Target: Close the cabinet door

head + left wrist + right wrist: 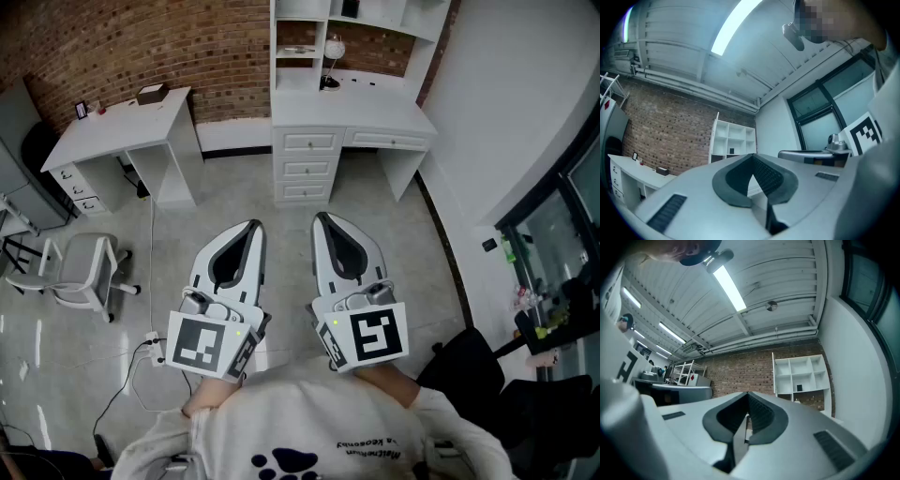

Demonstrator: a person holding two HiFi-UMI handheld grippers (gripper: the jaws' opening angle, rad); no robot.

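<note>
Standing well short of the white counter, I saw no cabinet door.
I held left tool and right tool pinched narrow and empty, ready for pushing.

Brick wall, white desk, glossy grey floor.
</note>
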